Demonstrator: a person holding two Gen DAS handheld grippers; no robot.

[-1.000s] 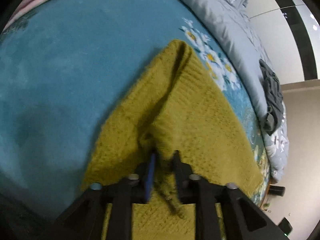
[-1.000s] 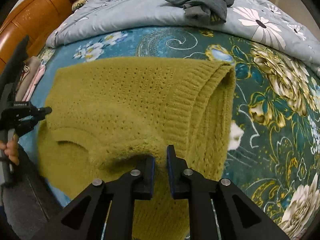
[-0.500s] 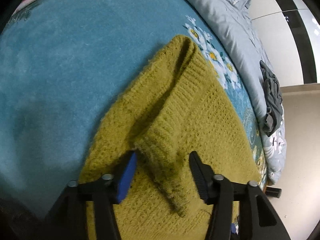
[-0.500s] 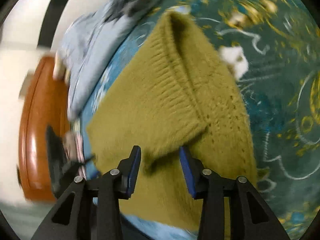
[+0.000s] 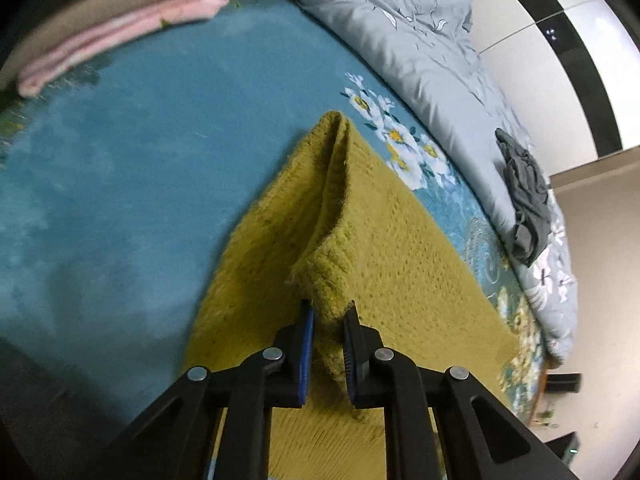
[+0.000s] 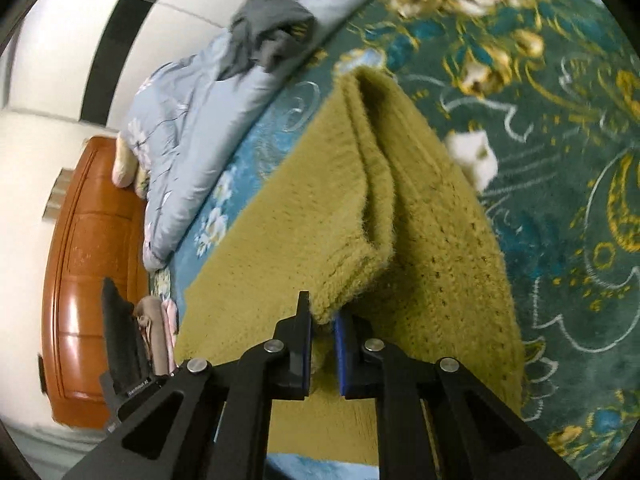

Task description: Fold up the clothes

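Note:
An olive-yellow knit sweater [image 5: 400,264] lies partly folded on a teal floral bedspread [image 5: 120,168]. My left gripper [image 5: 329,316] is shut on a ribbed corner of the sweater and lifts it off the layer below. My right gripper [image 6: 322,314] is shut on the other corner of the same folded edge of the sweater [image 6: 352,216], also lifted. The left gripper's dark body shows at the lower left of the right wrist view [image 6: 120,344].
A grey floral quilt [image 5: 420,40] lies along the far side with a dark grey garment [image 5: 524,192] on it. Folded pink and beige clothes [image 5: 108,24] are stacked at the upper left. A wooden headboard [image 6: 92,272] stands at the left in the right wrist view.
Half a second ago both grippers were open around the sweater's edge. Now both have shut on it again and lifted the edge.

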